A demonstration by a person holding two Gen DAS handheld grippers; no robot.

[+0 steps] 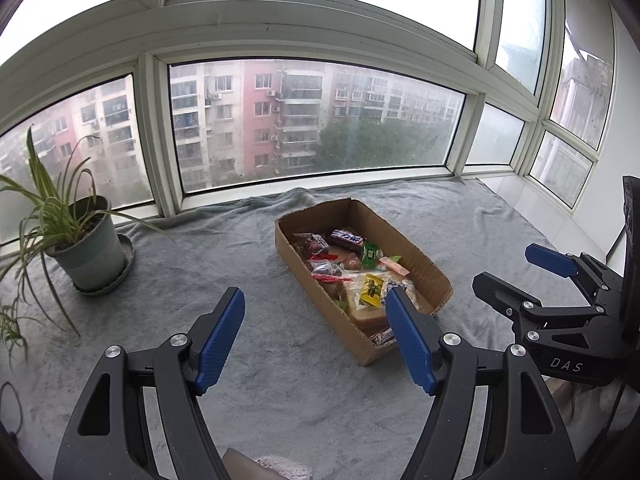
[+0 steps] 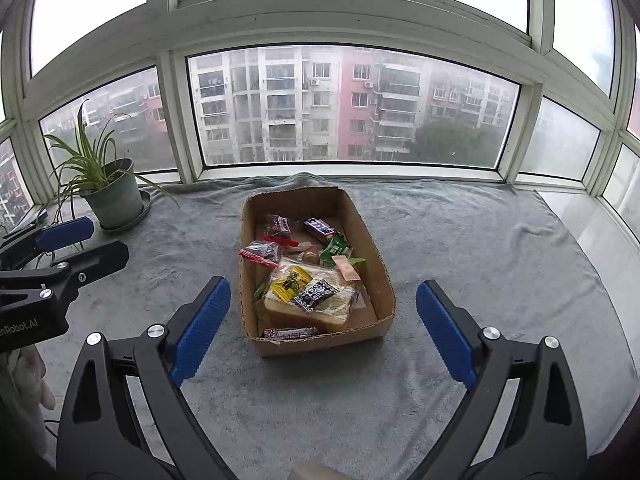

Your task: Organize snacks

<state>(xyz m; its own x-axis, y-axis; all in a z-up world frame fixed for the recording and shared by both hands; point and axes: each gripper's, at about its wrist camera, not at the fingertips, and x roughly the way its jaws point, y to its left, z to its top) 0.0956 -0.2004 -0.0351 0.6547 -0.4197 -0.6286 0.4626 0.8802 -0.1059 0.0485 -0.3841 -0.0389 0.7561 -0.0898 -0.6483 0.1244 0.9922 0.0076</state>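
potted plant (image 2: 106, 184) on saucer, grey blanket (image 2: 460, 240), window (image 2: 352, 104)

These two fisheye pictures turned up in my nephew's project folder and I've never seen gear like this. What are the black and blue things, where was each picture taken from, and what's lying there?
No robot here: a person holds a hand tool in each hand, each ending in two-fingered tongs with blue pads. A small camera on each tool looks forward along its fingers, so each picture shows its own tongs at the bottom.

One picture is from the left tongs; the right tool shows at its right edge. The other is from the right tongs; the left tool shows at its left edge. Both tongs are open and hold nothing.

Ahead, on a grey blanket by a window, sits an open cardboard box of wrapped snacks, among them a yellow packet lying on a bagged slice of bread. A potted plant stands to the left.
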